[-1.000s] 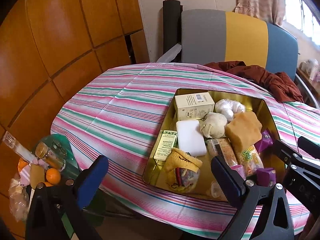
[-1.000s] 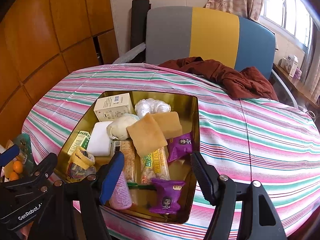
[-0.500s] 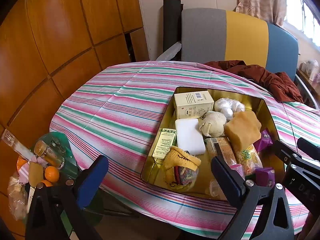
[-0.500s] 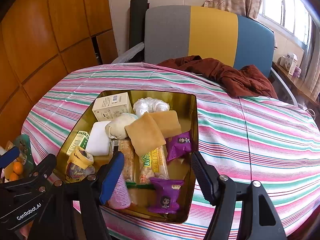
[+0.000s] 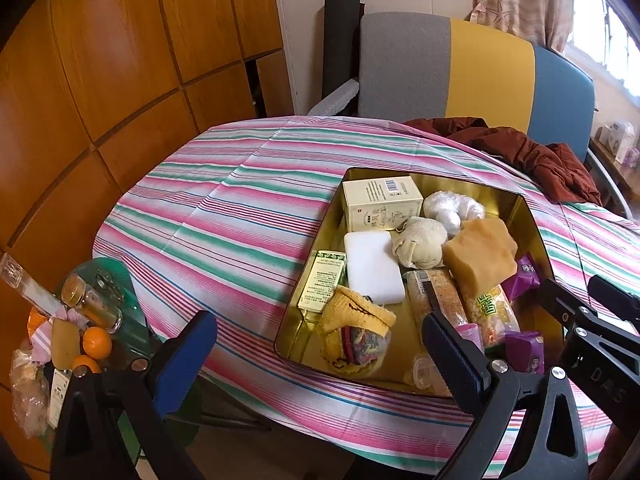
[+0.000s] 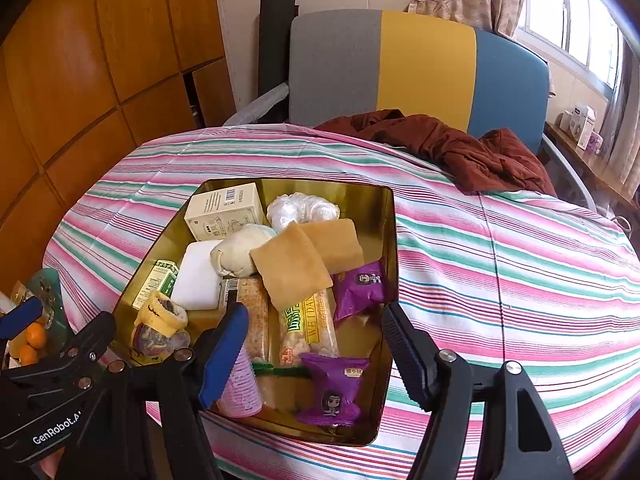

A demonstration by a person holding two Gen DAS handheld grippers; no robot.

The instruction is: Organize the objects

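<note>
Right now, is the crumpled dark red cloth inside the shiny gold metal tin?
No, the crumpled dark red cloth lies on the striped tablecloth beyond the shiny gold metal tin, by the chair.

Both views drift slightly: the gold tin (image 5: 532, 224) sits a touch lower in the right wrist view. Contents unmoved; both tools equally spread.
</note>
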